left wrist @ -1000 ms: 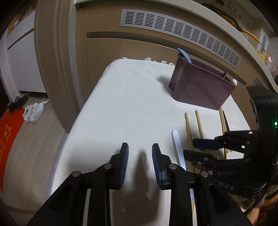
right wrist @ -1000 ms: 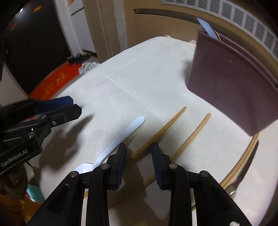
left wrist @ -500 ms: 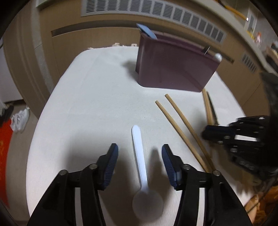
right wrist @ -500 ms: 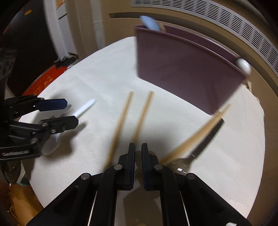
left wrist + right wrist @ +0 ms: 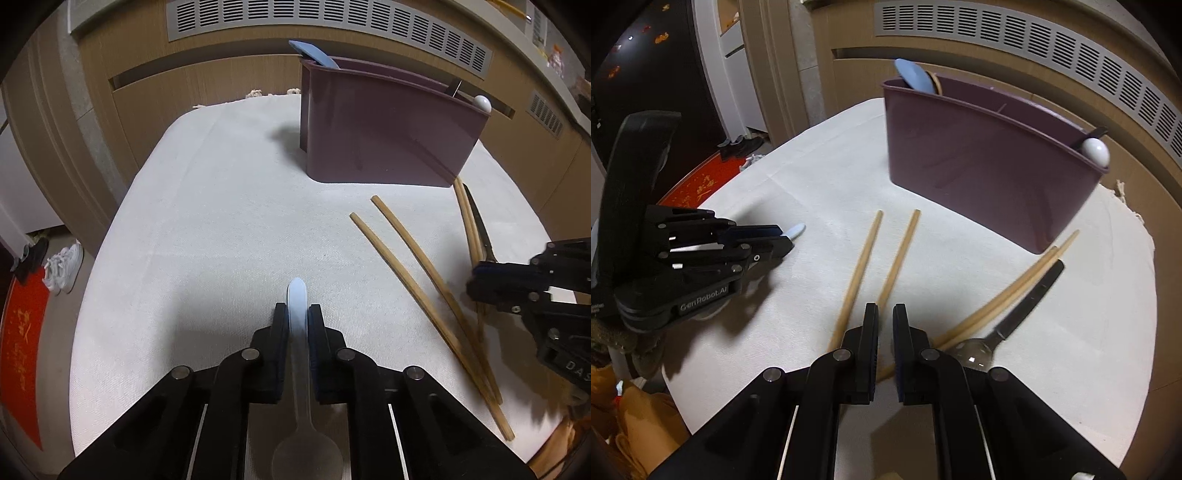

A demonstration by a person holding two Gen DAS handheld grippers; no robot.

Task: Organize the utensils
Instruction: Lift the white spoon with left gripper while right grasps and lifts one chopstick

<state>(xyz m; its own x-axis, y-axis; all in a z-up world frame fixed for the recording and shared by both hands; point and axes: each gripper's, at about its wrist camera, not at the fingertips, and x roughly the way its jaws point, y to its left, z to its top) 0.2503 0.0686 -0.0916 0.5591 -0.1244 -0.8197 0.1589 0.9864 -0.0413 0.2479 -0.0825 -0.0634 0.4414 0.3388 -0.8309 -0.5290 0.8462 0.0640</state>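
White plastic spoon [image 5: 297, 325] lay on the cloth-covered table [image 5: 221, 221], handle pointing toward the caddy, bowl end under the camera. Left gripper [image 5: 297, 321] had just been closing and was clamped on the spoon's handle, pads pressing both sides; the spoon still looked to be resting on the cloth, not lifted.

Right gripper [image 5: 885, 325] was pinched shut with nothing visibly between its jaws, hanging over the near ends of a pair of chopsticks [image 5: 879, 266]. A second pair of chopsticks [image 5: 1015, 291] and a metal spoon [image 5: 1015, 317] lay together to its right, tips running up beside the caddy's corner.

Purple caddy [image 5: 384, 136] stood upright at the far side of the table, well apart from the white spoon. It already held a blue utensil [image 5: 314, 53] at one end and a white-tipped one [image 5: 482, 103] at the other. Cabinet front with a vent grille [image 5: 332, 33] stood behind.

Step in hand, as I judged it: the pick-up of the white spoon. Next move would call for lifting it clear, carrying it across to the caddy, tipping it upright and dropping it into a compartment. The narrow handle could twist in the pads. The right gripper would need to open before taking any chopstick.
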